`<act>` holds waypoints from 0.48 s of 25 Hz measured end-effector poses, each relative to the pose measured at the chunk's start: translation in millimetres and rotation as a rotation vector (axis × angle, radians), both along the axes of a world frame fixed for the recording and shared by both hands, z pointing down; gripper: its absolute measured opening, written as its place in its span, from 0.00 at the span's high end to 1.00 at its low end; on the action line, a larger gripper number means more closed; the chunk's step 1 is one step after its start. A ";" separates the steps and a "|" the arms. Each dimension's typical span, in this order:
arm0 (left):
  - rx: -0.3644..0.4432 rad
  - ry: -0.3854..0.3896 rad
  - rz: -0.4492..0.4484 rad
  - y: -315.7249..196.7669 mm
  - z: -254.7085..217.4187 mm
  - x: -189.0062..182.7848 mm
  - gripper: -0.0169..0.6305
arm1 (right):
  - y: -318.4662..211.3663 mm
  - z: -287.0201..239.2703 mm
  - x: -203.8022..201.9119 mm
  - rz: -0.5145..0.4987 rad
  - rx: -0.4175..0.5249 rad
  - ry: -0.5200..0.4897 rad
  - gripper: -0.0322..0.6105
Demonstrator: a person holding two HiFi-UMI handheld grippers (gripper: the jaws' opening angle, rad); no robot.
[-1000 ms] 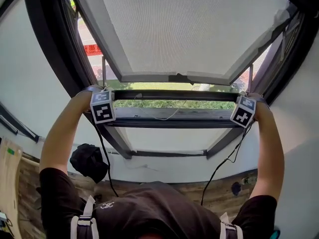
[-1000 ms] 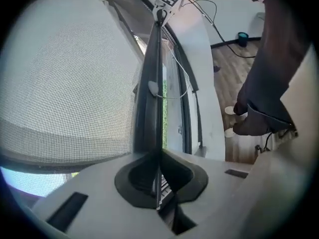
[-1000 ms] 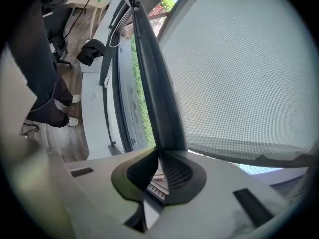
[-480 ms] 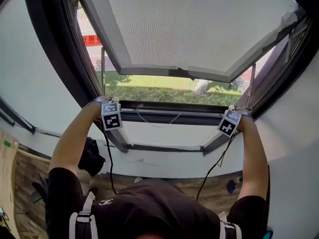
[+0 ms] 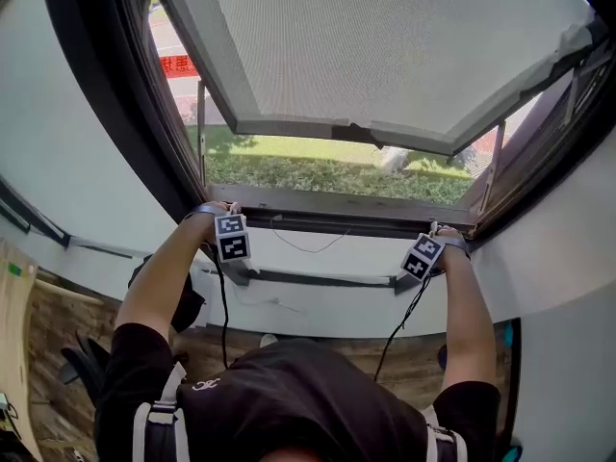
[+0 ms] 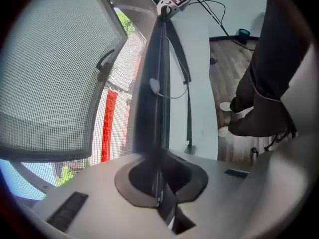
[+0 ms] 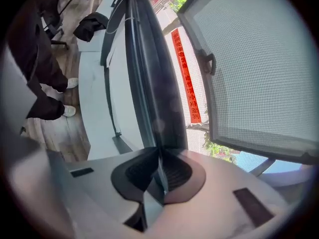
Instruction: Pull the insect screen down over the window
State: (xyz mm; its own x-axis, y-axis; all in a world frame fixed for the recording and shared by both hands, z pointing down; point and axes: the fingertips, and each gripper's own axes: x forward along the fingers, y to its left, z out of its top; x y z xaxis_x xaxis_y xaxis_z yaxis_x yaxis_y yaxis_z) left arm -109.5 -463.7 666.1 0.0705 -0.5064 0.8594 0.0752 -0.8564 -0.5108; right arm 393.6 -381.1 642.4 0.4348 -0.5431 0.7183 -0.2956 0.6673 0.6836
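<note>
Your insect screen (image 6: 124, 73) is a fine dark grid, and its pull bar (image 5: 346, 221) is near black. The left tool (image 6: 158, 176) and right tool (image 7: 160, 176) are pale grey with black pads. Both marker cubes (image 5: 232, 239) carry black squares on white. The swung-out window sash (image 5: 385, 56) reads light grey. Outside there is a green hedge (image 5: 327, 173) and a red banner (image 5: 178, 64) with darker characters. The floor (image 5: 58, 345) is brown wood grain, the wall (image 5: 67, 142) is white, and your shirt (image 5: 298, 402) is black.
</note>
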 end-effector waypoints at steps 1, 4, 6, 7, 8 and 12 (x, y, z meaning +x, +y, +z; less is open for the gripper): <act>-0.007 -0.004 -0.001 0.2 5.2 -0.1 0.93 | 0.0 5.3 -0.1 0.002 -0.004 0.004 0.91; -0.011 -0.021 0.005 0.8 20.5 0.2 0.93 | 0.3 21.1 0.8 0.011 -0.009 0.025 0.91; -0.003 -0.044 0.008 0.4 24.6 0.9 0.93 | -0.7 24.9 2.2 0.018 -0.009 0.049 0.91; 0.000 -0.053 0.007 -0.4 24.9 1.2 0.93 | -1.4 25.1 3.1 0.022 -0.009 0.058 0.91; 0.005 -0.057 0.004 -1.6 24.8 1.4 0.93 | -2.0 24.9 3.8 0.026 -0.008 0.064 0.91; 0.034 -0.045 -0.017 -2.9 25.1 1.6 0.93 | -1.0 25.6 4.0 0.038 0.013 0.082 0.91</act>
